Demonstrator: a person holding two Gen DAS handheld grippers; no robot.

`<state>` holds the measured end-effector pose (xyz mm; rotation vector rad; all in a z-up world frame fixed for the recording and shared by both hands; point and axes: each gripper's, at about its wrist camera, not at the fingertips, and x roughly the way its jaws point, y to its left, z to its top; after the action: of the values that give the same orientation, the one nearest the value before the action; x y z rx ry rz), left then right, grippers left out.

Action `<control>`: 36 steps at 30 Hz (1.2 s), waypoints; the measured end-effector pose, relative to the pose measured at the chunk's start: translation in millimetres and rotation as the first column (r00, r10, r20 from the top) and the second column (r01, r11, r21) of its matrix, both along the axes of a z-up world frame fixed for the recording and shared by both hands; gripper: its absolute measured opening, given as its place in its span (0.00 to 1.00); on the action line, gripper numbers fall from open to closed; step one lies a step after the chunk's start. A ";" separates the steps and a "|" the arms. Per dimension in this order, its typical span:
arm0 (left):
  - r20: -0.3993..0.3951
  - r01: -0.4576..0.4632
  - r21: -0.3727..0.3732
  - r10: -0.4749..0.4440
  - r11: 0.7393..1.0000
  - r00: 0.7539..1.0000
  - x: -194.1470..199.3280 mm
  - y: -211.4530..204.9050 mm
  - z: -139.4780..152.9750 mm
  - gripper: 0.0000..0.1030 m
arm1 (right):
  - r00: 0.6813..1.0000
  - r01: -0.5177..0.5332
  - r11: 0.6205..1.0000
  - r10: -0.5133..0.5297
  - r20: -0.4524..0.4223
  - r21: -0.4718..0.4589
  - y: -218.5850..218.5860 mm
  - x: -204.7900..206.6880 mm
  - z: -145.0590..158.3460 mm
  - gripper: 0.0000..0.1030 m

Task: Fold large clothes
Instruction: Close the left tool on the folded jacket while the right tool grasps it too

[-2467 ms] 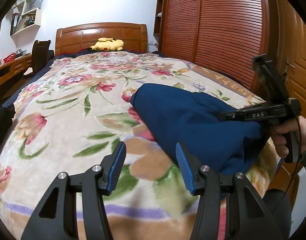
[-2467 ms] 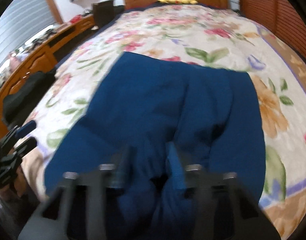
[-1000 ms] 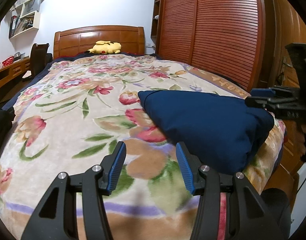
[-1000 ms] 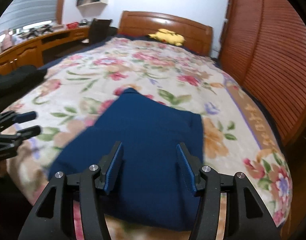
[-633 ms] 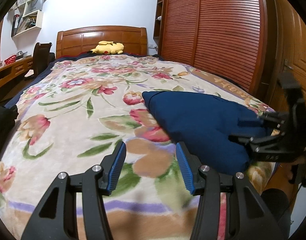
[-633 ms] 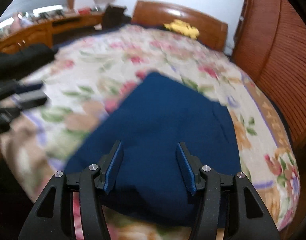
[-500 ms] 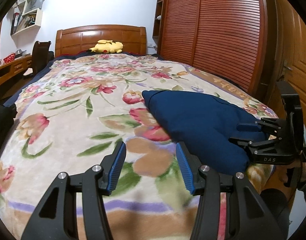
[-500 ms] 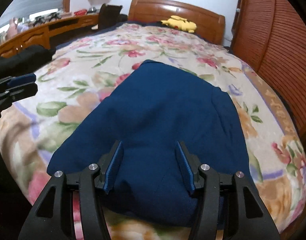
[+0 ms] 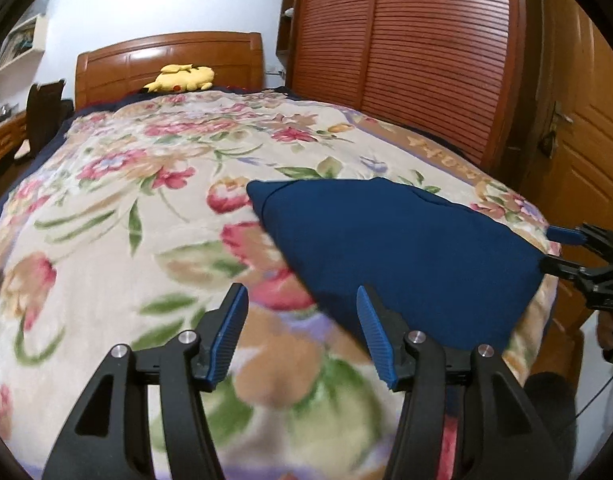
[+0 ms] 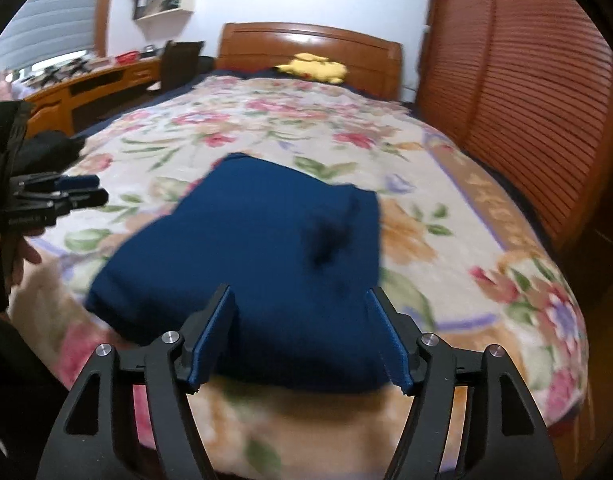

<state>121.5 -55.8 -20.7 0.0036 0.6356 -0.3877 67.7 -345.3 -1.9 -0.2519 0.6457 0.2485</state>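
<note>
At bed's near edge: folded garment (image 10: 258, 264); L tongs (image 9: 302, 330), R tongs (image 10: 302, 334) opening, empty.

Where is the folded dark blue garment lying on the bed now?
The folded dark blue garment lies on the floral blanket near the bed's foot, toward the slatted wardrobe side, just ahead of the right gripper.

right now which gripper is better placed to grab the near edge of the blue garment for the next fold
Right. The right gripper faces the folded blue garment head on, its opening jaws framing the near edge, nothing held. The left gripper, also opening and empty, sits off the garment's corner over the floral blanket.
</note>
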 end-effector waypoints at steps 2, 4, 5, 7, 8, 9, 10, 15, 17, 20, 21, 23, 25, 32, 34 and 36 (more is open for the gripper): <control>0.002 0.005 0.015 -0.005 1.000 1.000 12.2 -3.4 1.4 0.54 | 0.999 0.039 0.999 -0.039 0.004 0.006 -15.9 -4.2 -1.8 0.68; -0.004 0.014 0.024 -0.014 1.000 1.000 24.5 -5.8 0.8 0.54 | 0.998 0.067 0.998 -0.067 -0.001 0.011 -30.0 -8.5 -7.9 0.68; -0.013 0.015 0.036 -0.015 0.999 1.000 34.6 -7.9 -1.0 0.54 | 0.997 0.071 0.997 -0.071 -0.003 0.014 -33.0 -10.1 -10.2 0.67; -0.026 0.016 0.050 -0.015 0.999 1.000 48.6 -9.8 -4.8 0.54 | 0.996 0.083 0.996 -0.083 -0.016 0.017 -40.2 -14.8 -17.6 0.68; -0.036 0.018 0.055 -0.016 0.998 0.999 58.0 -11.1 -7.2 0.54 | 0.996 0.087 0.996 -0.086 -0.021 0.015 -42.2 -16.2 -21.1 0.68; -0.051 0.023 0.055 -0.021 0.998 0.998 67.9 -12.6 -10.1 0.54 | 0.996 0.088 0.996 -0.088 -0.029 0.009 -43.1 -18.3 -25.2 0.67; -0.063 0.027 0.054 -0.024 0.998 0.998 74.1 -13.8 -12.3 0.54 | 0.996 0.088 0.996 -0.088 -0.035 0.004 -43.4 -19.6 -28.7 0.67; -0.092 0.032 0.060 -0.027 0.998 0.995 108.3 -26.9 -22.0 0.54 | 0.994 0.099 0.993 -0.096 -0.048 0.064 -50.4 -15.0 -40.4 0.67; -0.104 0.035 0.060 -0.028 0.998 0.994 119.8 -30.4 -24.9 0.54 | 0.993 0.106 0.989 -0.101 -0.053 0.099 -53.9 -8.1 -42.5 0.67; -0.136 0.026 0.065 -0.017 0.998 0.991 140.9 -34.2 -32.3 0.54 | 0.994 0.102 0.989 -0.096 -0.059 0.104 -52.5 0.3 -48.1 0.67; -0.148 0.023 0.068 -0.012 0.997 0.989 148.8 -35.8 -35.7 0.54 | 0.994 0.100 0.990 -0.094 -0.061 0.105 -51.5 3.1 -50.7 0.67; -0.170 0.017 0.074 -0.004 0.997 0.986 161.5 -37.2 -41.7 0.54 | 0.994 0.091 0.988 -0.084 -0.063 0.122 -52.0 7.7 -54.0 0.67; -0.204 0.021 0.064 -0.007 0.998 0.979 175.7 -38.3 -48.7 0.54 | 0.995 0.085 0.986 -0.076 -0.068 0.144 -54.4 11.9 -56.7 0.67; -0.204 -0.011 0.094 0.030 0.996 0.979 203.4 -43.1 -58.1 0.64 | 0.995 0.066 0.977 -0.050 -0.084 0.203 -57.7 20.2 -62.8 0.67; -0.198 -0.021 0.106 0.042 0.994 0.979 210.6 -44.1 -59.3 0.74 | 0.996 0.062 0.977 -0.045 -0.083 0.206 -56.4 20.6 -63.4 0.67; -0.189 -0.039 0.114 0.060 0.993 0.980 218.2 -43.4 -61.5 0.80 | 0.995 0.060 0.976 -0.042 -0.086 0.208 -55.3 22.3 -63.9 0.67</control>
<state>339.7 -99.2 -82.3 0.0560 0.8465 -0.3065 90.1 -400.6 -65.9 -0.0218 0.6992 0.2765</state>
